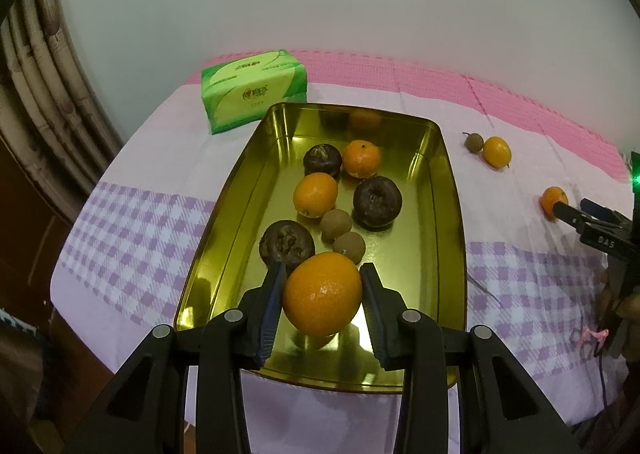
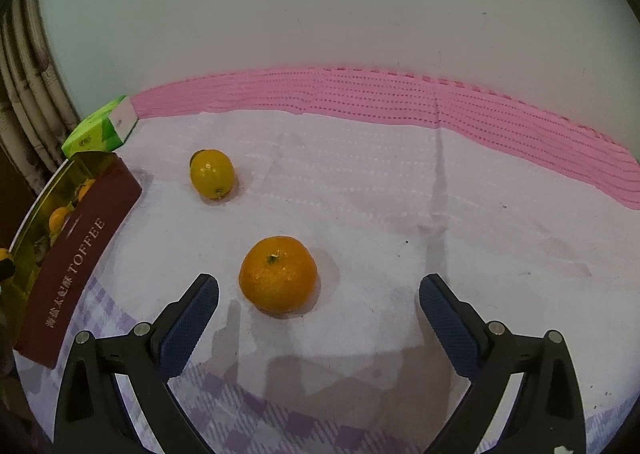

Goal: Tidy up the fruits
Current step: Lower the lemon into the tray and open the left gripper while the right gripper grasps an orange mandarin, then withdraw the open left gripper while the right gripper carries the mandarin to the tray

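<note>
My left gripper (image 1: 323, 272) is shut on an orange fruit (image 1: 322, 294), held just above the near end of a gold tin tray (image 1: 448, 221). Inside the tray lie two oranges (image 1: 315, 194), three dark brown fruits (image 1: 377, 201) and two small brown ones (image 1: 349, 248). On the cloth to the right rest a small brown fruit (image 1: 474, 142), a yellow-orange fruit (image 1: 497, 151) and a mandarin (image 1: 553, 201). My right gripper (image 2: 319, 286) stands open just short of that mandarin (image 2: 278, 274), its pads apart from it. The yellow-orange fruit (image 2: 211, 173) lies farther back.
A green tissue pack (image 1: 254, 87) stands behind the tray. The tray's maroon side wall (image 2: 76, 266) rises at the left of the right wrist view. A pink cloth band (image 2: 400, 97) runs along the far table edge under a pale wall. A hand (image 1: 628, 306) holds the right gripper.
</note>
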Motion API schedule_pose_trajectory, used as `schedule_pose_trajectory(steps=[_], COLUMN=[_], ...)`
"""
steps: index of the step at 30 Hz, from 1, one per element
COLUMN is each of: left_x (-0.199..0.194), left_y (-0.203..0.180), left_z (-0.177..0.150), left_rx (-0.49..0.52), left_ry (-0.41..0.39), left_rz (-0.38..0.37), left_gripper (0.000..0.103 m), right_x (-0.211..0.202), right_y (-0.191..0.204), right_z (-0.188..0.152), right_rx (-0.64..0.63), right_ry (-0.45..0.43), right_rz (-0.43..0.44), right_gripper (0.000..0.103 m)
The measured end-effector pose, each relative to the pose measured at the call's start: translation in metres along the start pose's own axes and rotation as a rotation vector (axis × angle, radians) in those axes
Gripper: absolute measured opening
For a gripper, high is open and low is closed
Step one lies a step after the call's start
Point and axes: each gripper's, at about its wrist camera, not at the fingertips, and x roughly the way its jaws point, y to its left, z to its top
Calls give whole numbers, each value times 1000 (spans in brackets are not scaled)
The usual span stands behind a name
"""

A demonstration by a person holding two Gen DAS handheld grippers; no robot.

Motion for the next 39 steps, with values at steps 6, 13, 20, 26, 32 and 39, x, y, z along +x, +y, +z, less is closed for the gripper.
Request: schedule_pose_trajectory(steps=[6, 13, 20, 26, 32, 39], left_x=[5, 8, 12, 13, 14, 11], left_y=[4, 7, 9, 6, 3, -1], left_z=[-1, -2, -2, -3, -4, -4], left_rx=[-19, -34, -48, -35, -12, 9], left_ry=[14, 19, 33, 31, 21, 10], left_rz=[-12, -20, -29, -23, -7, -4], left_gripper=[39, 39, 39, 39, 39, 39], right_x=[15, 12, 10, 11, 11, 10], right_y=[7, 19, 19, 16, 16, 16], right_z=[0, -3, -5, -5, -5, -5], right_rx=[-28, -72, -72, -54, -46, -47], right_ry=[28, 6, 3, 1, 1, 2], right_rz=[-26, -69, -56, -45, -42, -45], right_gripper=[66, 38, 37, 37, 38, 38])
